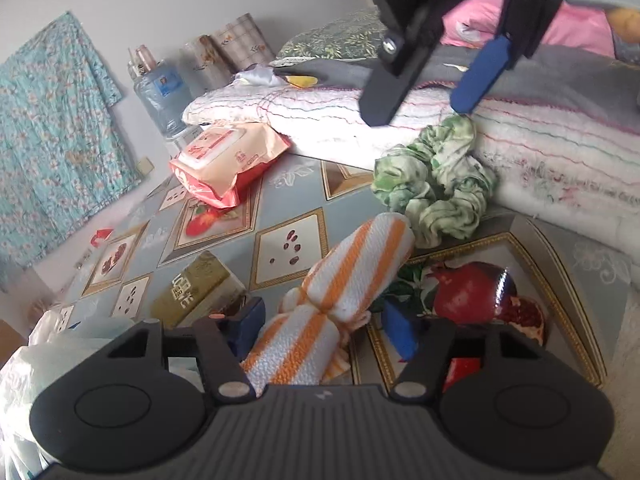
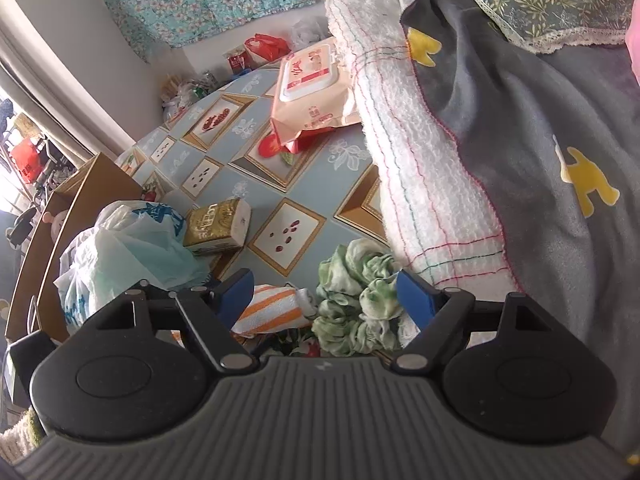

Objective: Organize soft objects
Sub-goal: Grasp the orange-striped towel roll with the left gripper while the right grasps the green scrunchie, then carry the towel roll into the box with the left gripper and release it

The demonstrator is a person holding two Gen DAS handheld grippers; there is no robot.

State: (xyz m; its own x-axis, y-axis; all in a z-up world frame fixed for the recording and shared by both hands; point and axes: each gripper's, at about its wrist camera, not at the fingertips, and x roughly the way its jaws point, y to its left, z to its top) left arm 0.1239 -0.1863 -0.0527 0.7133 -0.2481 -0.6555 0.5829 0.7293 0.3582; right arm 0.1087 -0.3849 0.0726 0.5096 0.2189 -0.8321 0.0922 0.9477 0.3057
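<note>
An orange-and-white striped cloth [image 1: 352, 268] lies rolled on the patterned table [image 1: 288, 200]. Its near end sits between the blue pads [image 1: 244, 328] of my left gripper [image 1: 322, 330]. The left pad meets the cloth, and a thin gap shows at the right pad. A crumpled green-and-white cloth [image 1: 436, 184] rests beside it against the folded white blanket [image 1: 320, 120]. My right gripper [image 1: 420, 114] hangs over the green cloth with its jaws wide apart. In the right wrist view the green cloth [image 2: 356, 300] and the striped cloth [image 2: 272, 312] both lie between that gripper's [image 2: 326, 296] pads, neither one pressed.
A wet-wipes pack [image 1: 228, 160] leans on the white blanket, and a gold tissue pack [image 1: 196, 292] lies near my left gripper. A plastic bag [image 2: 128, 248] and a cardboard box [image 2: 60, 220] stand at the table's left edge. A grey blanket [image 2: 520, 120] covers the stack on the right.
</note>
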